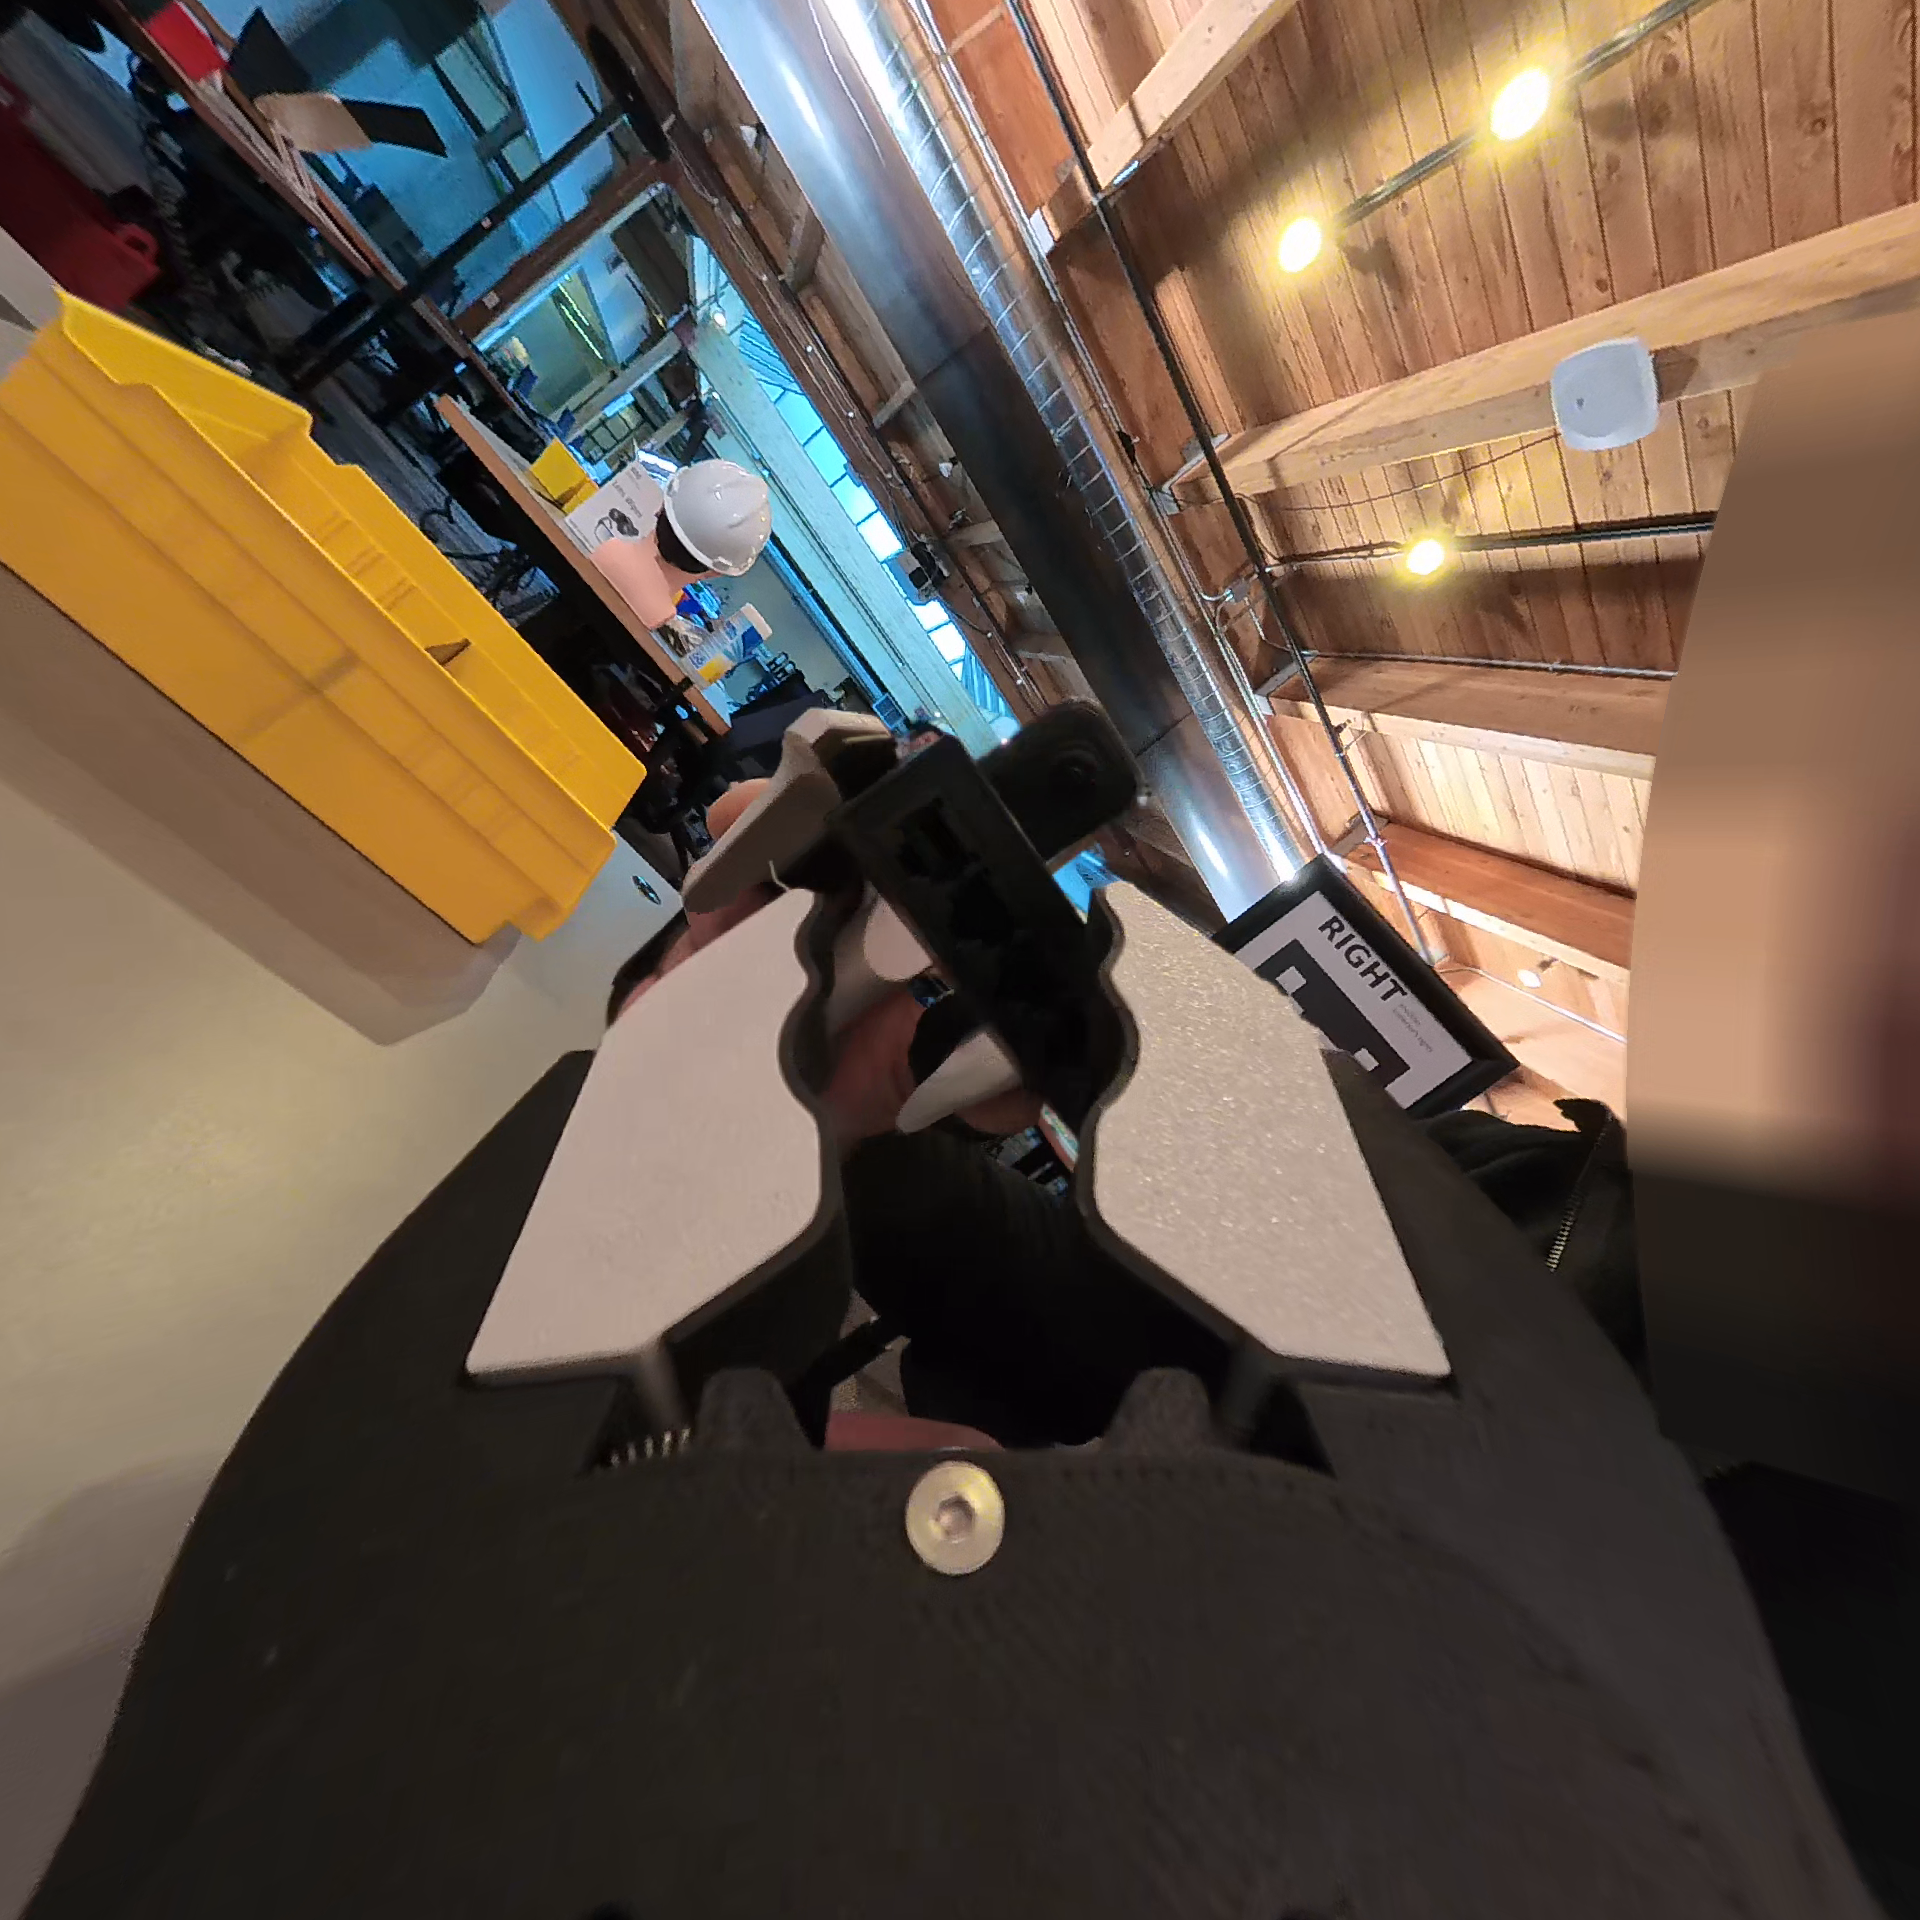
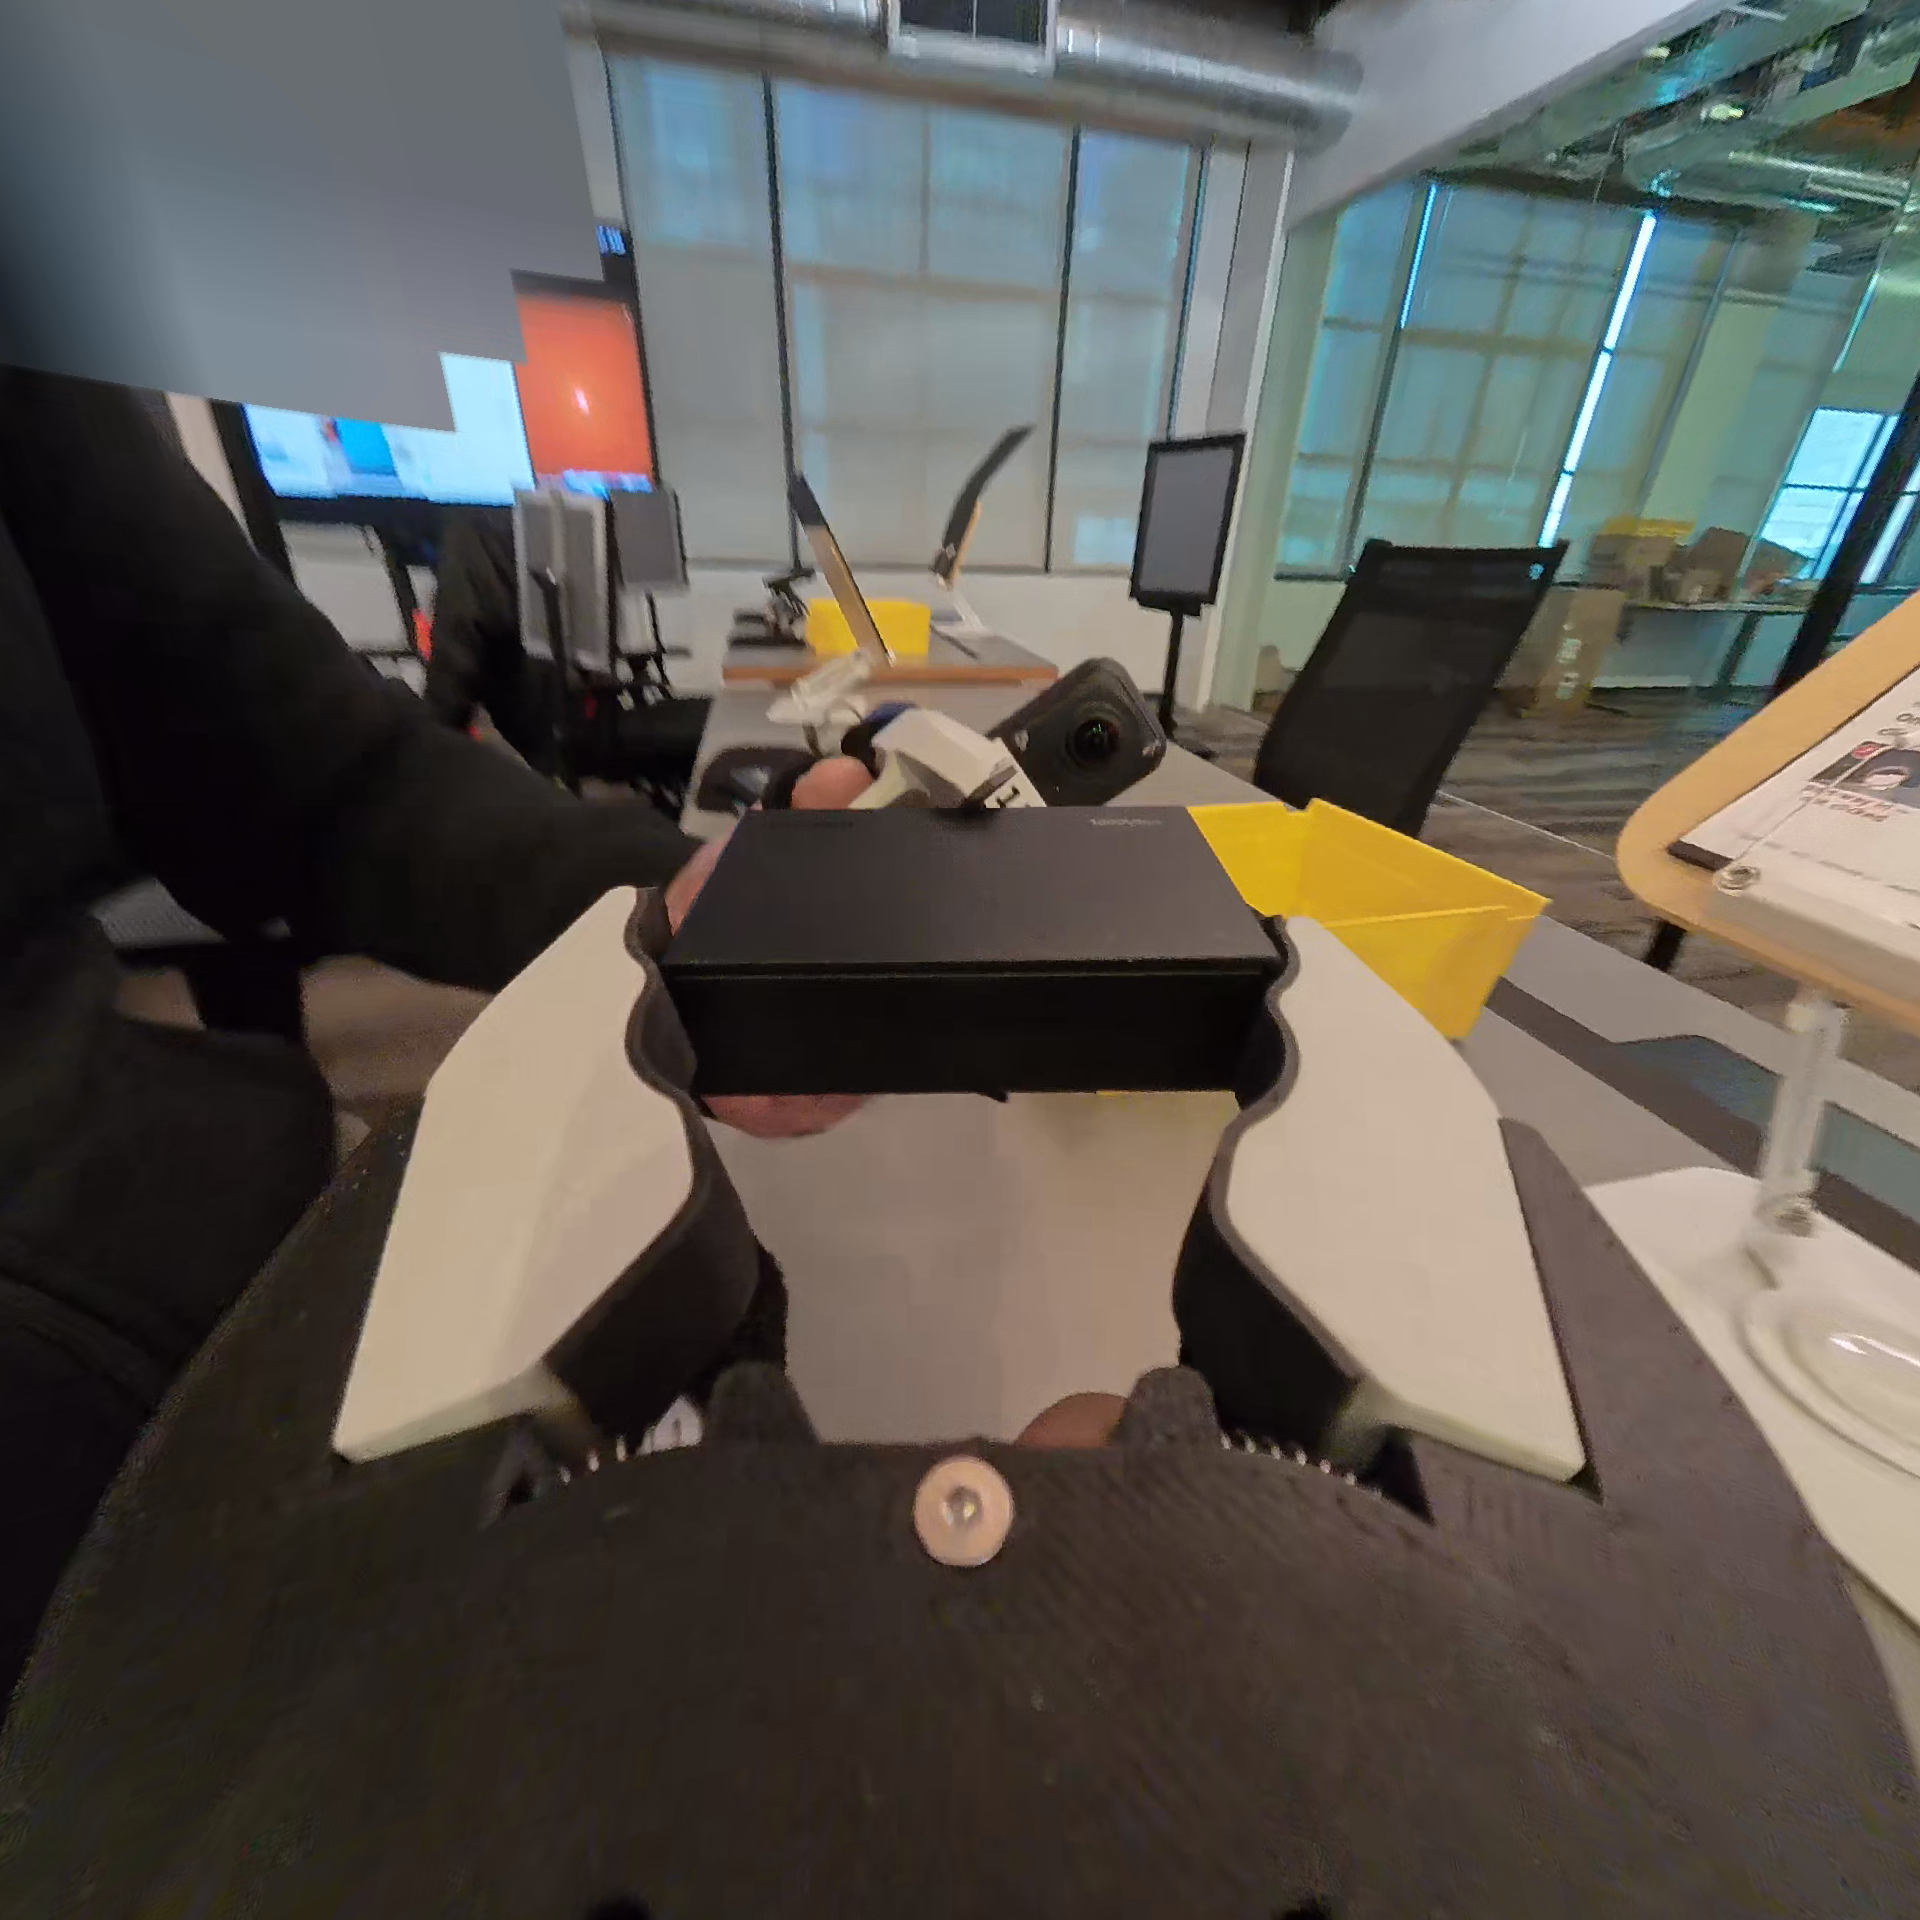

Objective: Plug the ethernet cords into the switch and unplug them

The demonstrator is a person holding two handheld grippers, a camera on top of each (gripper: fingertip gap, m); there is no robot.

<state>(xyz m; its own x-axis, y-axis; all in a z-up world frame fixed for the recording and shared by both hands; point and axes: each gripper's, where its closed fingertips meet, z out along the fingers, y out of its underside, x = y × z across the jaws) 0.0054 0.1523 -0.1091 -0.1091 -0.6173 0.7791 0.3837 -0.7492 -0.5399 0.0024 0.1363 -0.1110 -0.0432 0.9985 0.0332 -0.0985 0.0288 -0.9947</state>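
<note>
The switch (image 2: 956, 914) is a small black box held in the air. My right gripper (image 2: 956, 997) is shut on it, one finger on each short end. In the left wrist view the switch (image 1: 935, 862) shows its port side, clamped between the right gripper's (image 1: 852, 956) grey fingers. My left gripper (image 1: 956, 935) is rolled on its side, with its jaws partly open on either side of the switch. Its left pad (image 1: 805, 935) stands apart from the box. One white finger (image 2: 935, 753) of it shows behind the switch. No ethernet cord is in view.
A yellow bin (image 1: 312, 644) sits on the pale table (image 1: 208, 1143); it shows behind the switch in the right wrist view (image 2: 1382, 904). A wooden board on a clear stand (image 2: 1766, 831) is at the right. A person's black sleeve (image 2: 260, 779) crosses the left. Only a small space, under 4 cm, lies between the two pairs of fingers.
</note>
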